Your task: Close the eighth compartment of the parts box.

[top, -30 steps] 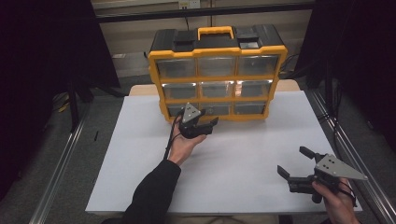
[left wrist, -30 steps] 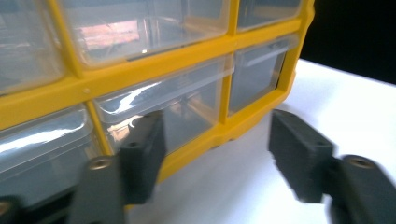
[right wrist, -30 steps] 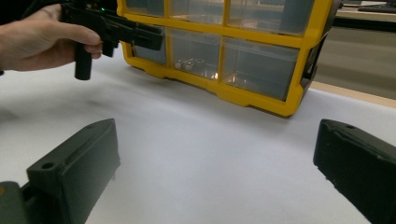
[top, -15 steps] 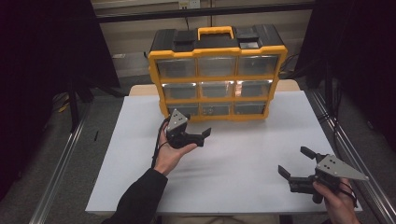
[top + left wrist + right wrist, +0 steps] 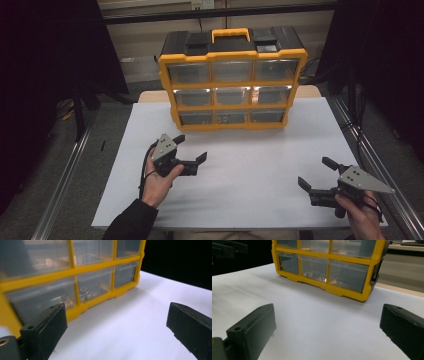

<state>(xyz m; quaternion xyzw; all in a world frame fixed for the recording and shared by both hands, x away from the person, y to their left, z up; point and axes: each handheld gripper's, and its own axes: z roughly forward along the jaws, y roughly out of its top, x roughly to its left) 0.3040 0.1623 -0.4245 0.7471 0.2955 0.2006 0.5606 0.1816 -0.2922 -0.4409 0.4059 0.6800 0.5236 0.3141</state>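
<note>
— Two grippers, both parted and empty? Where is the organizer?

— Yes. My left gripper (image 5: 191,149), jaws just opened with nothing between them, faces the drawer organizer (image 5: 232,80) at twelve o'clock; my right gripper (image 5: 315,173) waits at four o'clock, clear for access.

Black two-jaw left gripper (image 5: 192,151), grey three-cornered plate, black cable, dark sleeve (image 5: 131,224).

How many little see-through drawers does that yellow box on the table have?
9, in three rows of three across the front of the organizer: top row, middle row, bottom row. Any on its back would be hidden.
</note>
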